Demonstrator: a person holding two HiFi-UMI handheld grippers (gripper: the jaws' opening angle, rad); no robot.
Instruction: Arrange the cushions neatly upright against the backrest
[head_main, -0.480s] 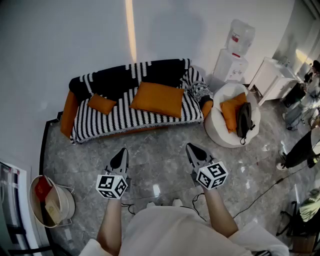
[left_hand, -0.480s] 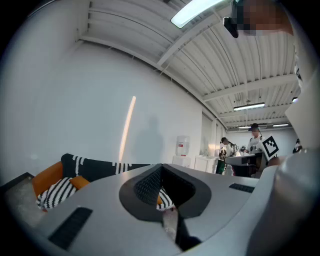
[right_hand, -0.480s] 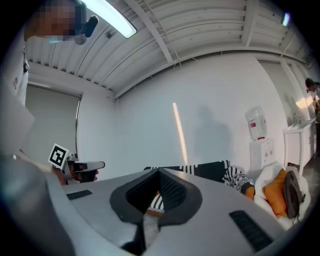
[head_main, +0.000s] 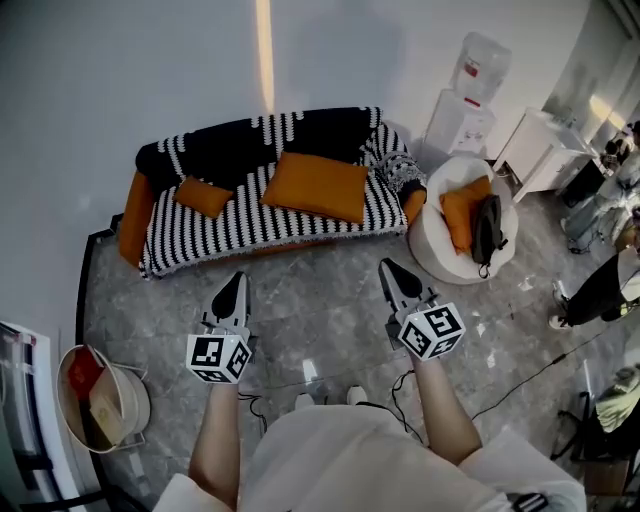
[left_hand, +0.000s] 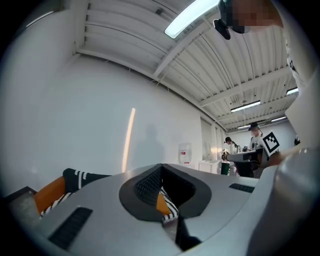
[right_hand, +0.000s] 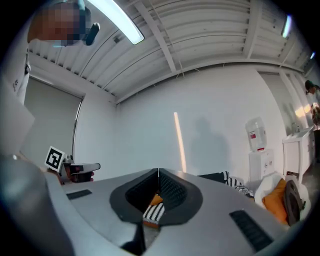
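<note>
The sofa sits in the upper middle of the head view. Most of it is hidden under a black and white striped blanket, so only its orange ends peek out. From this high up it is hard to tell if the cushions stand up or lie flat. The big orange cushion is near the middle of the sofa, in front of the black back part. Its long side runs left to right, and it dips a little at the right. The small orange cushion is near the left end, well apart from the big one. Its long side also runs left to right and it is a bit crooked. To the right of the sofa, a round white chair holds another orange cushion, partly hidden behind a black bag. People at the right edge are cut off. The left gripper and the right gripper are held over the grey floor in the lower middle, both pointing at the sofa and touching nothing. In the left gripper view the gripper's own body hides nearly all of the sofa. Its fingers are clenched tight with nothing between them. The right gripper view shows only a scrap of stripes and orange past its fingers, which are also clenched and hold nothing.
</note>
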